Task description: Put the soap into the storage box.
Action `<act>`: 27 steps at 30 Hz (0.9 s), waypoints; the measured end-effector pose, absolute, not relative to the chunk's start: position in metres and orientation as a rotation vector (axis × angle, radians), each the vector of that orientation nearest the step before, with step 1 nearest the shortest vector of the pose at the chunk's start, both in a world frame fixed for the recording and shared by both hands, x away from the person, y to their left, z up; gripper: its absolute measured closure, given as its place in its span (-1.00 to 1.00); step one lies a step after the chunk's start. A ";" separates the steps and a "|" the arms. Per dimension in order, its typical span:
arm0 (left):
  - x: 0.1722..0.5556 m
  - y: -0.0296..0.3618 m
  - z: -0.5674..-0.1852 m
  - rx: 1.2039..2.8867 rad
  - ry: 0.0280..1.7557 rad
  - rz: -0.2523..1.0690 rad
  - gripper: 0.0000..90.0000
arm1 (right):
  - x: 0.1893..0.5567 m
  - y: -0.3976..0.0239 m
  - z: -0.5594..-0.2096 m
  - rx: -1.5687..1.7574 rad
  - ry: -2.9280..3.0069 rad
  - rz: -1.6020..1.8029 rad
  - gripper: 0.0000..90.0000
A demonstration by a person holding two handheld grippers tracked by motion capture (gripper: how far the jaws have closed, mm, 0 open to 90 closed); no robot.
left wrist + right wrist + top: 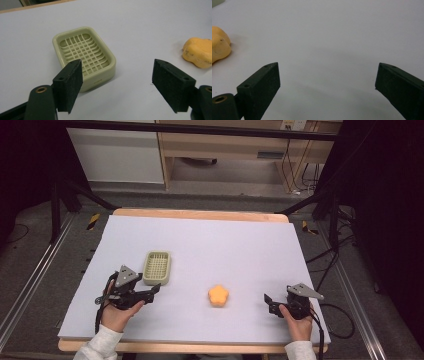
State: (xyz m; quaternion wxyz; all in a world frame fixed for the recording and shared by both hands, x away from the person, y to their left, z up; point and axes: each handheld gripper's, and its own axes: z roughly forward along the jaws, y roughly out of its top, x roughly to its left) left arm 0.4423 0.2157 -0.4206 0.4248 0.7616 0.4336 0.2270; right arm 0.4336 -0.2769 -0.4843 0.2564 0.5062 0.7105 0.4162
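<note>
Jaws of both grippers (left (156,289), right (267,299)) stood wide, empty; soap dish (157,268) and orange sponge (218,295) lay between

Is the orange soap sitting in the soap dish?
No, the orange soap lies on the bare table, well apart from the empty green soap dish.

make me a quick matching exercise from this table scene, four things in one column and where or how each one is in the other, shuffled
Things:
1. soap dish
2. orange sponge
3. left gripper
4. right gripper

Places or states:
A. open, at the table's right side near the front edge
B. lies between the two grippers
C. open, just in front of the soap dish
D. pale green, with a grid floor, empty

Pairs: 1-D, 2-B, 3-C, 4-A
</note>
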 end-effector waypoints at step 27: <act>0.455 0.142 -0.412 1.968 0.944 0.514 -0.47 | 0.438 -0.275 -0.485 1.417 1.897 1.202 -0.85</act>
